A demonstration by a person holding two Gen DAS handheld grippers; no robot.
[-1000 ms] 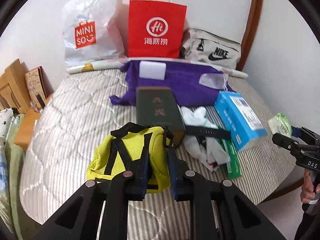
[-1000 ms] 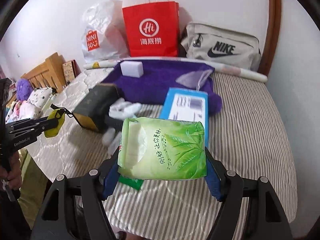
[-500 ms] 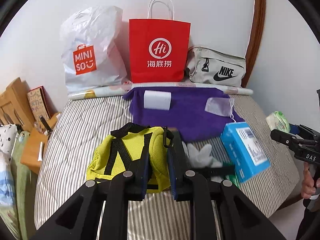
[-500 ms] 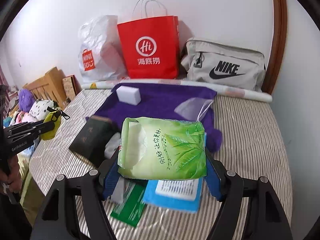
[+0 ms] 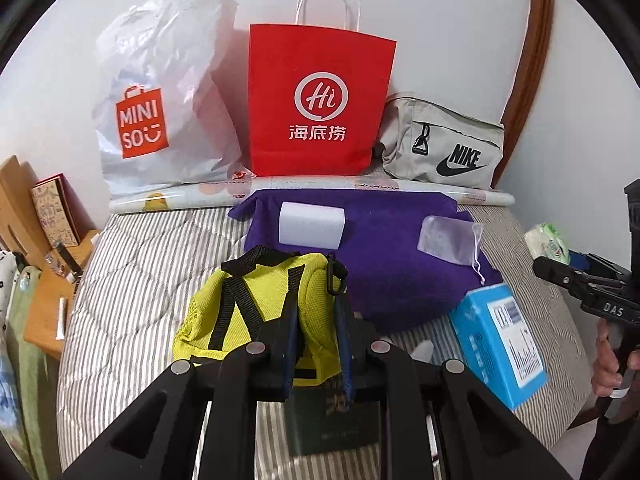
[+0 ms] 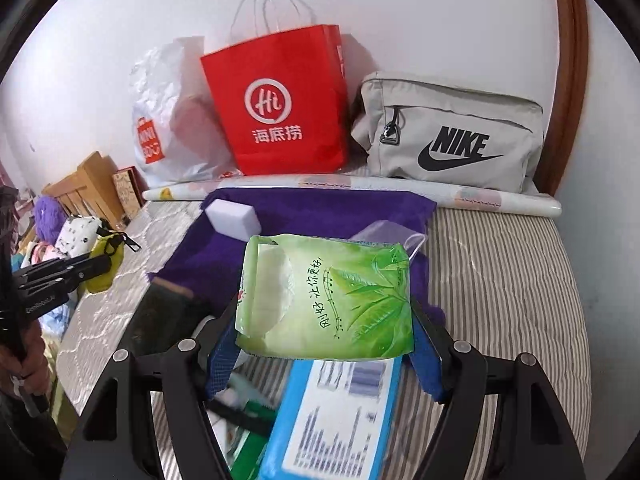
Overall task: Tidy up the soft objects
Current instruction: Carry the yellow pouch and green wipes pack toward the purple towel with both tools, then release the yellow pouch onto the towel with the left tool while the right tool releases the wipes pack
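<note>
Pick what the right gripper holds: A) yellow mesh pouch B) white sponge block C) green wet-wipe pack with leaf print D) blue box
C: in the right wrist view the right gripper has its blue-padded fingers clamped on both sides of the green wet-wipe pack with leaf print, which is lifted above the striped bed.

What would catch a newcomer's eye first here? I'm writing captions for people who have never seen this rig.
Probably the red paper bag standing against the wall at the back of the bed, between a white Miniso bag and a grey Nike pouch. Next, the loads: the left gripper pinches a yellow mesh bag, and the right gripper clamps a green wipes pack above the purple cloth.
</note>
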